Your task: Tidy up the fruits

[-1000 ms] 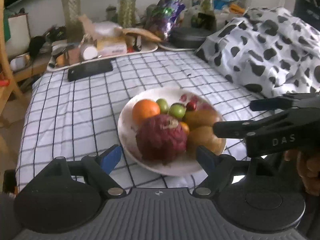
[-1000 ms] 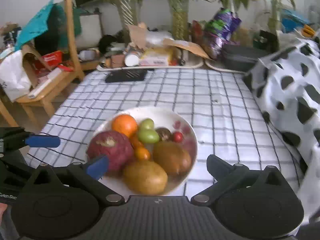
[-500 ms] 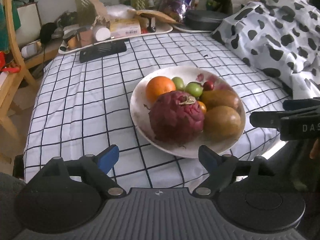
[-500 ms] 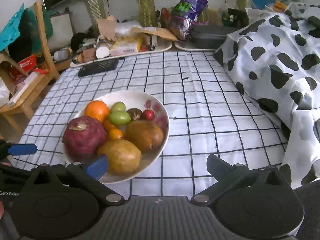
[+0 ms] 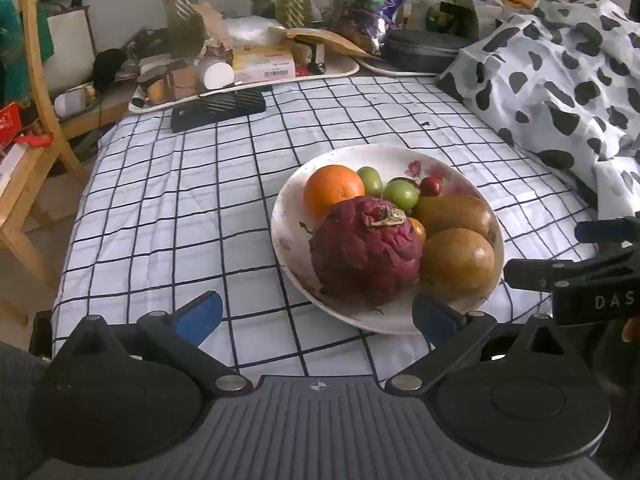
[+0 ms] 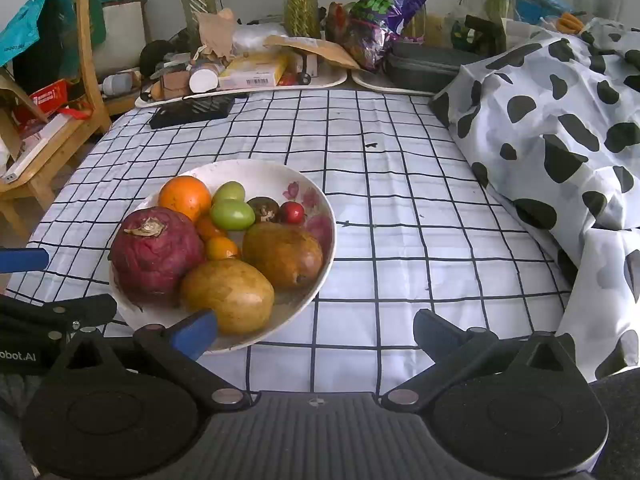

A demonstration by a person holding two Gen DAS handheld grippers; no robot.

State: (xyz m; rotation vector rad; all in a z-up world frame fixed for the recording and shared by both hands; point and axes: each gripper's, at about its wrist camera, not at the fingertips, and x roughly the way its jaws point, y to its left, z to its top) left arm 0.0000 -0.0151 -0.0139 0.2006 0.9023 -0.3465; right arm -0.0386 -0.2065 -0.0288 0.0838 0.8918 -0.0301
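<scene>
both the left gripper [image 5: 316,316] and right gripper [image 6: 316,330] hover spread and empty near the plate [image 6: 320,200]; a careless reach risks dislodging the piled dragon fruit [image 6: 156,254], rolling fruit off the near rim.

Fruit plate [image 5: 288,216] viewed close, from low near side, by both wrist cameras: seen right of centre in left view, left of centre [image 6: 324,208] in right view.
</scene>
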